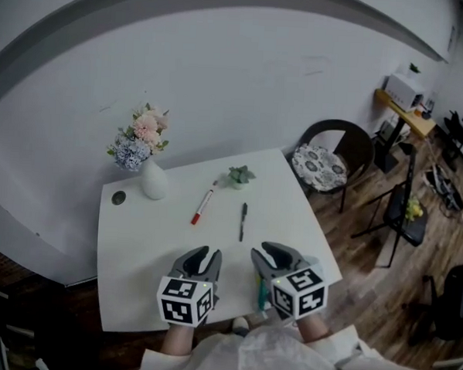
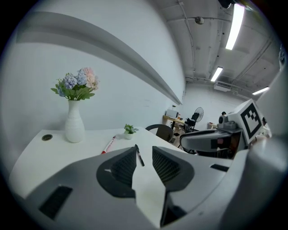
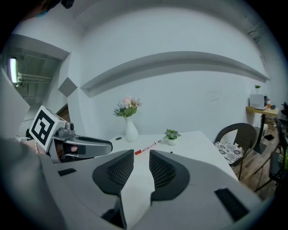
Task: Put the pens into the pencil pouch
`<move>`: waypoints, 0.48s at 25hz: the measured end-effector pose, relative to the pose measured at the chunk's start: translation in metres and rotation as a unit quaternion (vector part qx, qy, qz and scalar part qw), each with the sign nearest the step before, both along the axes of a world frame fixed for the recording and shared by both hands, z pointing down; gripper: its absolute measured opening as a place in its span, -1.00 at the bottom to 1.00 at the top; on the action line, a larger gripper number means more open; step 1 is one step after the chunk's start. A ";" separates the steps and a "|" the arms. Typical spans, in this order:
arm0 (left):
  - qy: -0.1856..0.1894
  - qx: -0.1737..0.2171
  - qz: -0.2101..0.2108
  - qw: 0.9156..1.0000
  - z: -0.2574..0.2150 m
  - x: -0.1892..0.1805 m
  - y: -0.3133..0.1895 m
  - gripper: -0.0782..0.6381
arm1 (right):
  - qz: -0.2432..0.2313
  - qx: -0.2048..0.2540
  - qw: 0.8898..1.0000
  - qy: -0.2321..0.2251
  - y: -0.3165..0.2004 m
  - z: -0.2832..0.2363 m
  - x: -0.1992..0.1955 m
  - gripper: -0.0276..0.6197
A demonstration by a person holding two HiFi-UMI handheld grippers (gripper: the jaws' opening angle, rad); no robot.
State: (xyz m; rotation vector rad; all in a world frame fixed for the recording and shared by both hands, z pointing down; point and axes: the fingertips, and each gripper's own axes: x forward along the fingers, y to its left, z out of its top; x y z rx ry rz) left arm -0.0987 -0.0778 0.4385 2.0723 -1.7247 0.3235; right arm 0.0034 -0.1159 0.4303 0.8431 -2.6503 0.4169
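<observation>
The left gripper (image 1: 205, 255) and the right gripper (image 1: 277, 253) are hovering side by side over the near edge of the white table (image 1: 135, 245). Both are standing partly open and gripping nothing. The black pen (image 1: 243, 221) is lying well to the right of the white flower vase (image 1: 153, 182) and nearer the person, lined up beyond the left gripper's gap. The red marker (image 1: 203, 203) is lying between vase and pen, and a small potted plant (image 1: 239, 175) is sitting to the vase's right. A slim teal thing (image 1: 261, 292) is showing beside the right gripper, too hidden to name. No pouch is showing, so this looks like the approach to a first pick. Next, one gripper needs lowering until its jaws are straddling a pen.
</observation>
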 end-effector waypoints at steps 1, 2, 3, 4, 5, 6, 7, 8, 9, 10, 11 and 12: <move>-0.001 -0.005 0.000 1.000 0.002 0.001 -0.002 -0.51 | -0.001 -0.002 1.000 0.000 -0.002 0.001 0.000 -0.60; -0.002 -0.009 0.002 1.000 0.004 0.002 -0.004 -0.51 | -0.001 -0.004 1.000 -0.001 -0.004 0.002 0.001 -0.60; -0.003 -0.012 0.004 1.000 0.005 0.003 -0.005 -0.51 | 0.000 -0.007 1.000 -0.001 -0.005 0.003 0.003 -0.60; -0.003 -0.014 0.006 1.000 0.006 0.004 -0.008 -0.51 | 0.001 -0.010 1.000 -0.002 -0.008 0.004 0.004 -0.60; -0.003 -0.015 0.008 1.000 0.006 0.006 -0.011 -0.51 | 0.004 -0.012 1.000 -0.003 -0.010 0.005 0.007 -0.60; -0.004 -0.016 0.010 1.000 0.006 0.008 -0.014 -0.51 | 0.009 -0.013 1.000 -0.004 -0.014 0.005 0.010 -0.60; -0.005 -0.016 0.013 1.000 0.006 0.011 -0.018 -0.51 | 0.014 -0.014 1.000 -0.005 -0.017 0.005 0.014 -0.60; -0.007 -0.017 0.016 1.000 0.006 0.013 -0.020 -0.51 | 0.019 -0.014 1.000 -0.005 -0.020 0.005 0.017 -0.60; -0.009 -0.018 0.019 1.000 0.007 0.014 -0.023 -0.51 | 0.025 -0.015 1.000 -0.005 -0.022 0.006 0.020 -0.60; -0.010 -0.020 0.022 0.999 0.009 0.015 -0.024 -0.51 | 0.031 -0.016 0.999 -0.004 -0.023 0.008 0.023 -0.60; -0.011 -0.022 0.026 0.999 0.010 0.015 -0.026 -0.51 | 0.037 -0.018 0.999 -0.003 -0.024 0.010 0.026 -0.60; -0.011 -0.025 0.032 0.999 0.012 0.016 -0.027 -0.51 | 0.044 -0.020 0.999 -0.002 -0.025 0.013 0.030 -0.60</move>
